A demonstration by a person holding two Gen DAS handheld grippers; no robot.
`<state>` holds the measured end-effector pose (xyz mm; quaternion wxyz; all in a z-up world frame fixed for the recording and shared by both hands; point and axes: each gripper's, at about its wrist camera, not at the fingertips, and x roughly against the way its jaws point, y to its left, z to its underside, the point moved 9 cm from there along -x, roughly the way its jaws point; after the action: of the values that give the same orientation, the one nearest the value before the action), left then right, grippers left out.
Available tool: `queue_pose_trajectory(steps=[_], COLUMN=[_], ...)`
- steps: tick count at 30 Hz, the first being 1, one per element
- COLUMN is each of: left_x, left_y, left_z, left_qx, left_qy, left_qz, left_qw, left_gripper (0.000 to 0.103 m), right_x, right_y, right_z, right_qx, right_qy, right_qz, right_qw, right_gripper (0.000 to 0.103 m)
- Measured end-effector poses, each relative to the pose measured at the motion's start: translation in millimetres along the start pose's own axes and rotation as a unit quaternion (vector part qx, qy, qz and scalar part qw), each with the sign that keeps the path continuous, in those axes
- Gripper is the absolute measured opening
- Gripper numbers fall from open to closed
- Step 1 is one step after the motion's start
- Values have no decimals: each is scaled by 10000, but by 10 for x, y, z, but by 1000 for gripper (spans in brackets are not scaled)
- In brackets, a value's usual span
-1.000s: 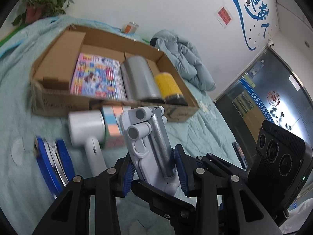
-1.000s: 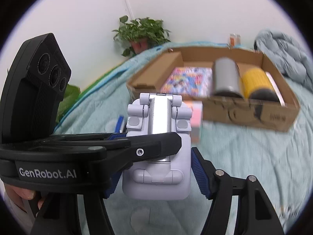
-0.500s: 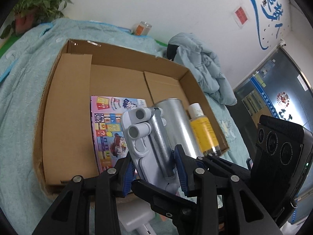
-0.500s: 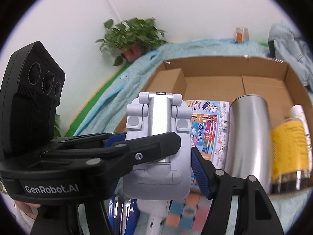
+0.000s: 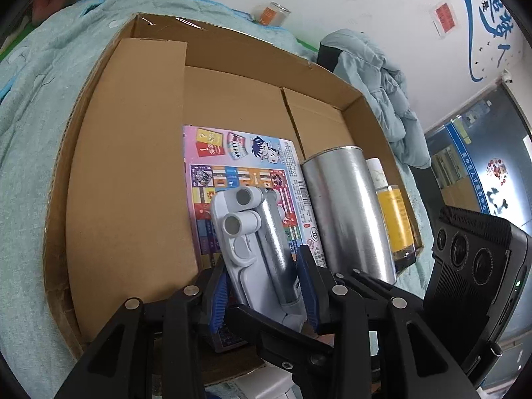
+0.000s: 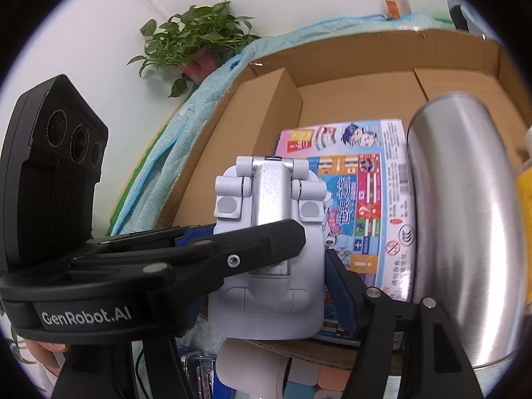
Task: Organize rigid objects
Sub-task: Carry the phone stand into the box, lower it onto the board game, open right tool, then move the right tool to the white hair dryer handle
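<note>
In the left wrist view, the left gripper (image 5: 264, 286) has its blue pads (image 5: 219, 296) pressed against the two long sides of a white and silver folding stand (image 5: 256, 242), clamped at its lower end, low in the centre of the frame. The stand slants up and to the left out of the jaws. In the right wrist view the right gripper (image 6: 266, 259) grips the same folding stand (image 6: 269, 232) across its wider faces, about half spread, with the other gripper's black finger lying across the front of it. Both tools point steeply downward, so the stand hangs over the near edge of the cardboard box (image 5: 133, 173). Inside the box, behind the stand, a colourful flat game box (image 5: 246, 173) lies on the floor. To its right lies a silver cylinder (image 5: 345, 212), then a yellow bottle (image 5: 395, 219). At the bottom left of the right wrist frame, part of a person's hand (image 6: 46, 345) shows.
</note>
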<state>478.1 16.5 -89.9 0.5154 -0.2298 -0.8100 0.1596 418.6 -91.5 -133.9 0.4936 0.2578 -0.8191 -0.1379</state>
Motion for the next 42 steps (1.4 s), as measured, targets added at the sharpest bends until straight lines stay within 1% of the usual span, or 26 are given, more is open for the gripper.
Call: queue_pose_trajectory(steps=[1, 2, 3, 4, 5, 6, 7, 8, 9, 10, 13, 18, 26, 28, 29, 30, 31, 32, 33, 34, 35, 36, 37, 38, 39, 42], left_x=[13, 61, 115, 220, 342, 498, 631, 820, 944, 1079, 1224, 1269, 1307, 1312, 1299, 1259, 1208, 1196, 1217, 1251, 1286, 1304, 1325, 1341, 1315, 1193], left_y=[-1, 5, -2, -37, -66, -87, -113, -143, -169, -197, -243, -311, -469, -509, -539, -561, -580, -597, -625, -665, -713, -720, -723, -718, -702, -628], left_z=[-14, -43, -67, -106, -142, -180, -198, -192, -163, -106, 66, 423, 1056, 1150, 1222, 1279, 1313, 1378, 1416, 1461, 1523, 1542, 1579, 1626, 1662, 1732], left_qx=[-65, -205, -290, -385, -456, -552, -639, -752, -812, -892, -937, -791, -635, -639, -639, -657, -673, -665, -699, -753, -808, -807, -767, -686, -633, -536], left_qy=[-24, -121, -231, -433, -699, -1084, -1400, -1832, -2121, -2437, -2745, -2850, -2853, -2876, -2852, -2721, -2540, -2489, -2556, -2655, -2719, -2721, -2756, -2876, -2832, -2520], left_qz=[-73, -298, -424, -435, -500, -653, -801, -1030, -1187, -1347, -1505, -1779, -1942, -1934, -1891, -1842, -1807, -1847, -1883, -1938, -2014, -2053, -2074, -2025, -1986, -1824], left_qw=[9999, 9993, 9984, 9974, 9953, 9904, 9848, 9748, 9666, 9563, 9451, 9385, 9364, 9359, 9375, 9422, 9478, 9484, 9457, 9414, 9375, 9366, 9355, 9336, 9361, 9489], left_gripper=[37, 43, 53, 59, 73, 85, 92, 103, 102, 102, 102, 102, 102, 96, 65, 19, 4, 2, 4, 8, 36, 97, 100, 103, 102, 102], right_x=[-4, -10, -15, -7, 38, 119, 236, 363, 457, 554, 718, 1007, 1255, 1299, 1326, 1362, 1403, 1437, 1492, 1538, 1578, 1609, 1620, 1613, 1597, 1490], right_y=[-5, -19, -35, -32, -19, 26, 94, 125, 133, 135, 113, 108, 41, 7, -11, -32, -37, -36, -45, -30, -34, -26, -28, -40, -45, -62], right_z=[-1, -3, -6, -19, -30, -46, -62, -73, -78, -66, 29, 218, 503, 576, 625, 675, 720, 748, 785, 821, 851, 880, 906, 949, 988, 1145], right_qx=[-43, -96, -126, -112, -39, 136, 388, 592, 694, 779, 982, 1280, 1453, 1457, 1463, 1485, 1513, 1532, 1525, 1506, 1506, 1528, 1571, 1636, 1681, 1689], right_qy=[-10, -3, 16, -8, -101, -264, -501, -767, -965, -1118, -1253, -1615, -1615, -1629, -1633, -1645, -1684, -1728, -1794, -1857, -1903, -1928, -1916, -1873, -1837, -1558], right_qz=[-7, 29, 98, 146, 208, 222, 236, 430, 587, 732, 1151, 1828, 2096, 2135, 2149, 2148, 2136, 2125, 2102, 2019, 1886, 1762, 1706, 1678, 1614, 1337], right_qw=[10000, 9999, 9999, 9998, 9997, 9993, 9977, 9944, 9912, 9880, 9805, 9613, 9534, 9522, 9517, 9512, 9503, 9495, 9489, 9498, 9516, 9531, 9537, 9539, 9550, 9640], right_gripper=[65, 65, 65, 66, 66, 73, 80, 95, 103, 103, 103, 103, 103, 103, 103, 102, 100, 93, 85, 85, 86, 87, 89, 97, 103, 103])
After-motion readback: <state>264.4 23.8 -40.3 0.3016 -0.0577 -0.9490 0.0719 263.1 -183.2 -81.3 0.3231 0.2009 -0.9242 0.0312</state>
